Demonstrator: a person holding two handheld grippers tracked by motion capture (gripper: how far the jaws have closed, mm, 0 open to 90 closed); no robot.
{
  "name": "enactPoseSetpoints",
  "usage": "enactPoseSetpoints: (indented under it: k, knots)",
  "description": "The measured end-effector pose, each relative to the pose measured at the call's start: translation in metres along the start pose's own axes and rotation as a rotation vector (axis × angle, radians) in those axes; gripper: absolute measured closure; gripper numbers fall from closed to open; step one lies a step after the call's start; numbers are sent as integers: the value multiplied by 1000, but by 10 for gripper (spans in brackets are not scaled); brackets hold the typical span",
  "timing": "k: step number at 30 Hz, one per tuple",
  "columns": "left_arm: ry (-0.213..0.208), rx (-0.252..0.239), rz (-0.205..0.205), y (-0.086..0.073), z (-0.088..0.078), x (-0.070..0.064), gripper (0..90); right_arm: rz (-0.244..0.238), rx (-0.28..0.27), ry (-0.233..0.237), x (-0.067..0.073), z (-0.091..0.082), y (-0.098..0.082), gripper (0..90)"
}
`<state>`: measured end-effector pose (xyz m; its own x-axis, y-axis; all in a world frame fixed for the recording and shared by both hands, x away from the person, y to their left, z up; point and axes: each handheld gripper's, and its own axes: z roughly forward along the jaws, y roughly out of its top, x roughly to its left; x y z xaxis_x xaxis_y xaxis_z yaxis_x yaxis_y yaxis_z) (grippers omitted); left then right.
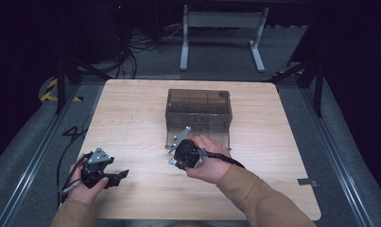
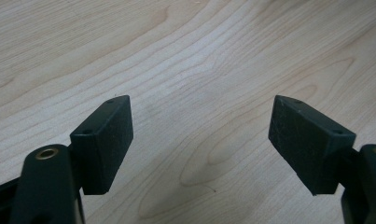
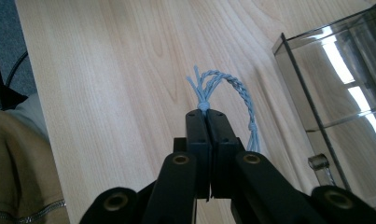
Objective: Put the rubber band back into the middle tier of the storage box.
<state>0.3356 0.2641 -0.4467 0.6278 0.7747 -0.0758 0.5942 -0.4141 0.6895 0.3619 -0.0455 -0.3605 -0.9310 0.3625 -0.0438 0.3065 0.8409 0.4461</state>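
Braided blue cord (image 3: 232, 93): light, limp, will dangle and swing. You're pinching it just below the knotted, frayed end, which is the surest hold. Pale blue, twisted strands, second knot lower down. Right claw (image 3: 206, 116) pressed together on it, above the bench (image 3: 106, 70), beside the smoky clear box (image 3: 335, 88). Left claw (image 2: 199, 135) spread, empty.

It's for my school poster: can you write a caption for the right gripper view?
The right claw pinches a blue braided cord above the wooden table, beside a clear box.
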Motion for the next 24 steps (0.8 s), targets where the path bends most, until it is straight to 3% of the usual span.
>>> enactPoseSetpoints:
  k: [24]
  knots:
    - [3,-6,-5,-1,1,1,227,47,9,-47,-21,-25,1,897]
